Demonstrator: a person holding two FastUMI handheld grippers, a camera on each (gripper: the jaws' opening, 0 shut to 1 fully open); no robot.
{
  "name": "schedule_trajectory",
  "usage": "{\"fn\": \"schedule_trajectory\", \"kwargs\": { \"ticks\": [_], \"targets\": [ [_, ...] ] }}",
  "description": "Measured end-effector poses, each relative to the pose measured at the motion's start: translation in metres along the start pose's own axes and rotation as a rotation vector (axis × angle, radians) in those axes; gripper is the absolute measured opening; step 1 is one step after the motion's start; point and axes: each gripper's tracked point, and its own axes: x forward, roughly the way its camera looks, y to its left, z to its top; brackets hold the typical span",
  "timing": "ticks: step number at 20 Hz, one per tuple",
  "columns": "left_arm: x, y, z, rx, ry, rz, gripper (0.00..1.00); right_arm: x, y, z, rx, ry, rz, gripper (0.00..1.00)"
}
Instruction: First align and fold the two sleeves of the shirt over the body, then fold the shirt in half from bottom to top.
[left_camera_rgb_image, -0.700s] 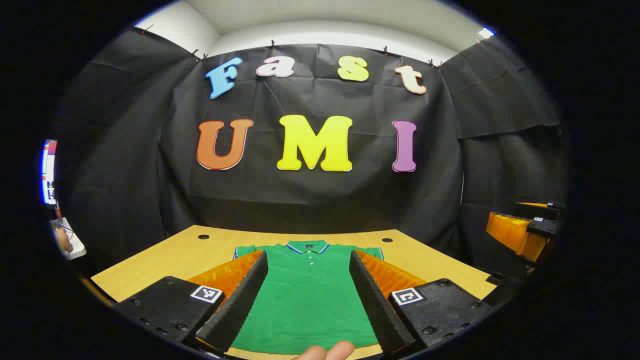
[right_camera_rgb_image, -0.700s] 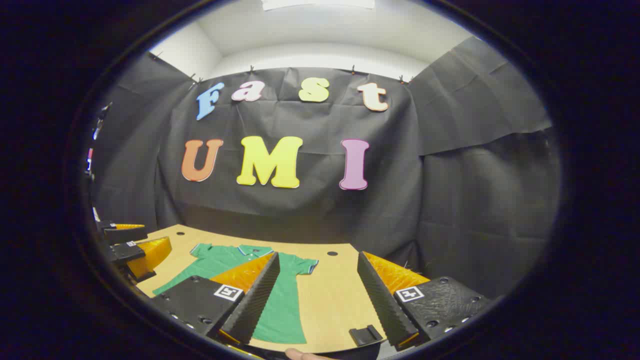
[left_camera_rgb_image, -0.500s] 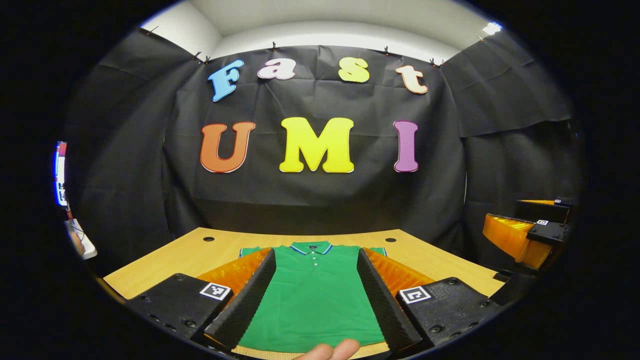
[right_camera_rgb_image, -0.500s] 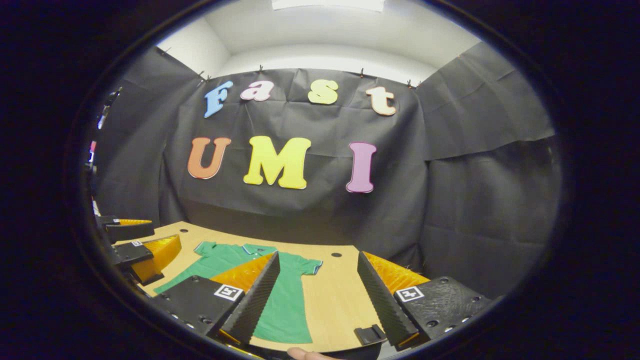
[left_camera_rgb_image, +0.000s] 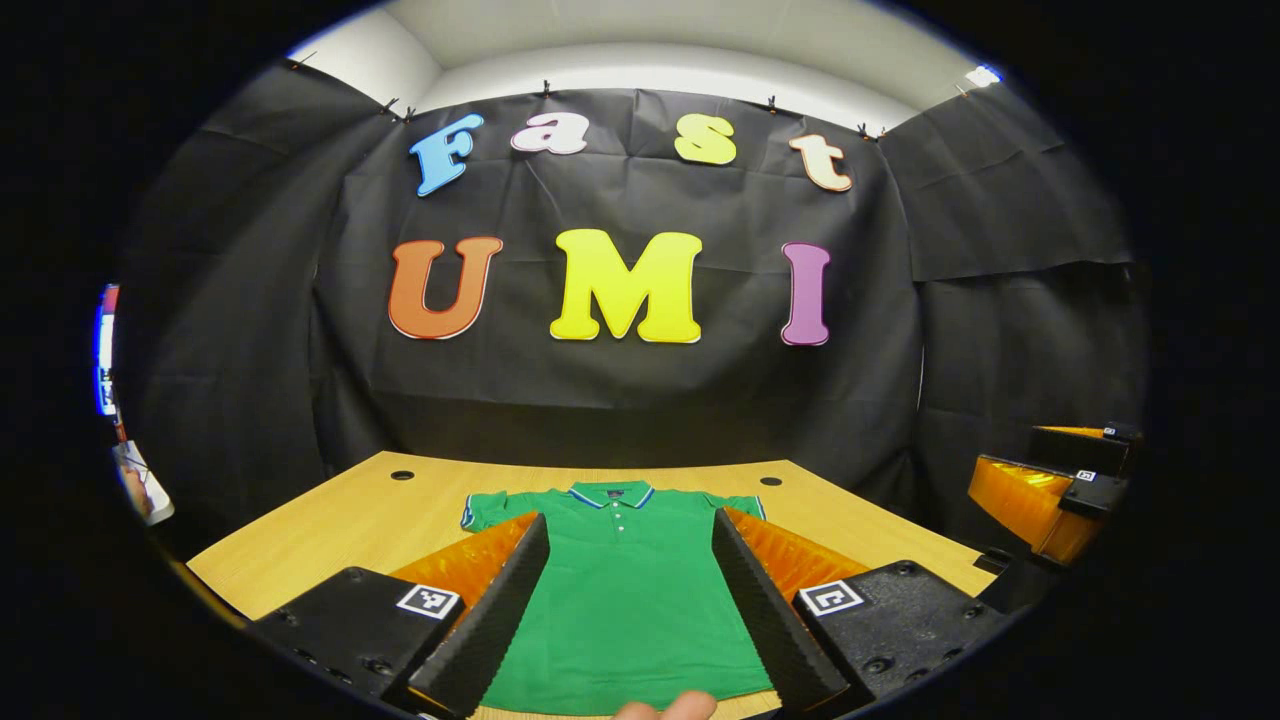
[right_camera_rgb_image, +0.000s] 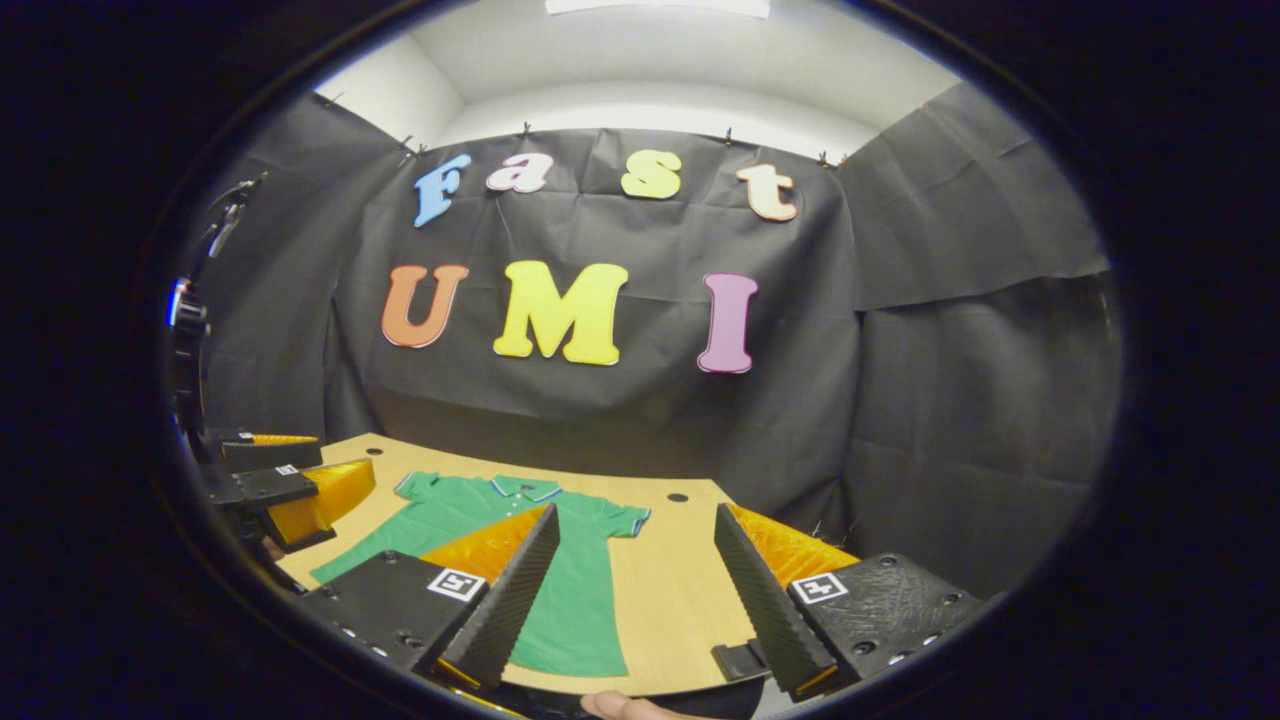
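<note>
Below both spread-fingered hand-held grippers, left (left_camera_rgb_image: 620, 610) and right (right_camera_rgb_image: 635, 600), the shirt (left_camera_rgb_image: 625, 590) lies flat on the table (left_camera_rgb_image: 330, 525).

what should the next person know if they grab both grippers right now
Left gripper: jaws open, holding nothing, above the near part of the shirt.
Right gripper: jaws open, empty, above bare table to the shirt's right.
Shirt: flat on the table, face up, collar at the far end, both sleeves spread out.
Done: nothing folded.
Left: fold both sleeves over the body, then fold bottom up to top.
</note>
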Motion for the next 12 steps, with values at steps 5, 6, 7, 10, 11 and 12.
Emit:
{"fn": "schedule_trajectory", "kwargs": {
  "ticks": [5, 6, 7, 10, 11, 12],
  "targets": [
    [0.002, -0.002, -0.002, -0.011, 0.007, 0.000, 1.00, 0.001, -0.003, -0.001, -0.027, -0.006, 0.013, 0.96],
    [0.002, -0.002, -0.001, -0.006, 0.007, 0.001, 1.00, 0.001, -0.002, 0.001, -0.026, -0.012, 0.016, 0.95],
    [0.001, -0.001, -0.001, -0.001, 0.004, 0.004, 1.00, 0.000, -0.001, 0.001, -0.021, -0.019, 0.018, 0.97],
    [0.001, -0.007, -0.004, 0.005, 0.008, -0.003, 1.00, -0.001, 0.001, 0.000, -0.017, -0.026, 0.020, 0.96],
    [0.002, -0.009, -0.005, 0.007, 0.010, -0.006, 1.00, -0.001, 0.004, -0.003, -0.033, -0.018, 0.025, 0.96],
    [0.002, -0.010, -0.005, 0.006, 0.007, -0.010, 1.00, 0.001, 0.004, -0.004, -0.050, -0.015, 0.027, 0.96]
  ]
}}
